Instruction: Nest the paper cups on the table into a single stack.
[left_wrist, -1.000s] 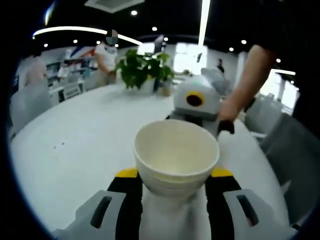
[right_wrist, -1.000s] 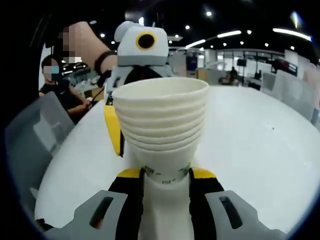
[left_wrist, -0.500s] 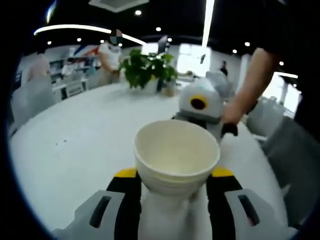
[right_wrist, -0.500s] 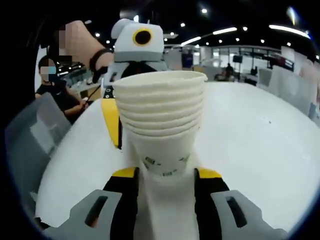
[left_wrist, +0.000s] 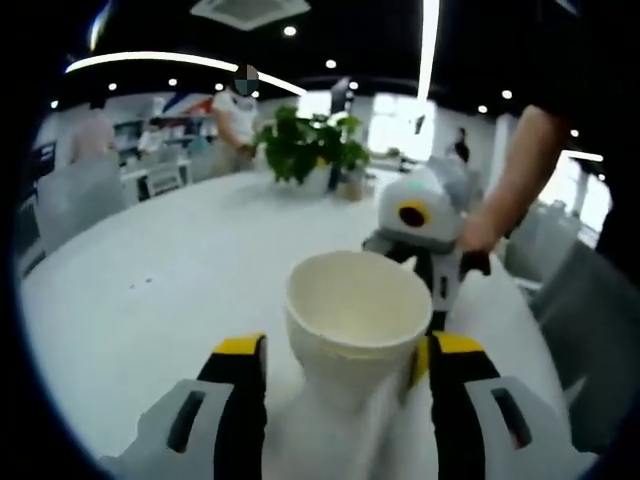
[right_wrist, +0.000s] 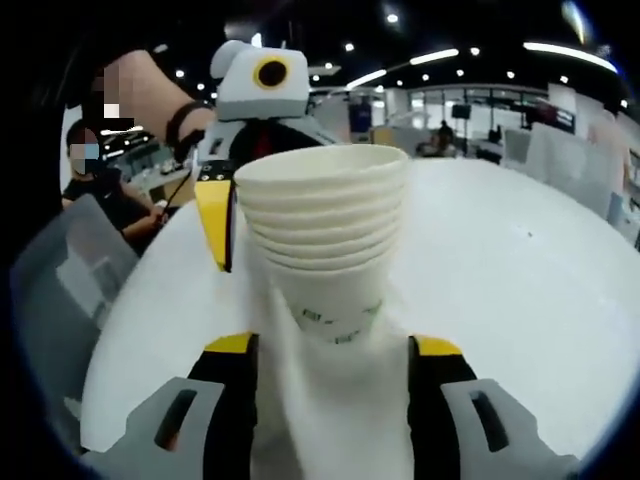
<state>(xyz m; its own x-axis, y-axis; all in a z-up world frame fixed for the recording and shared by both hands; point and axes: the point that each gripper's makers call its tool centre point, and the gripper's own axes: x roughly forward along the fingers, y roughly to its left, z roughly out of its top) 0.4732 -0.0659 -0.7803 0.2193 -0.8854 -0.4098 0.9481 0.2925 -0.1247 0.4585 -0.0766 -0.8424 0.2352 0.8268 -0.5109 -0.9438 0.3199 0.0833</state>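
A stack of white paper cups (right_wrist: 325, 225) stands upright on the white table (right_wrist: 500, 260), with several rims showing. The left gripper view looks down into its top cup (left_wrist: 355, 305). My right gripper (right_wrist: 335, 345) is open, its yellow-tipped jaws a little off both sides of the stack's base. My left gripper (left_wrist: 345, 345) is open too, with small gaps beside the cup. The two grippers face each other across the stack. The left gripper (right_wrist: 262, 85) rises just behind the stack in the right gripper view. The right gripper (left_wrist: 420, 215) sits behind the cup in the left gripper view.
A potted plant (left_wrist: 310, 150) stands at the table's far side, with a person (left_wrist: 240, 110) beyond it. A bare forearm (left_wrist: 510, 170) holds the right gripper. A seated person (right_wrist: 100, 190) and a grey chair (right_wrist: 60, 270) are beside the table edge.
Both pairs of jaws have spread apart from the stack. Both cameras have drawn back a little, and the stack looks slightly farther off.
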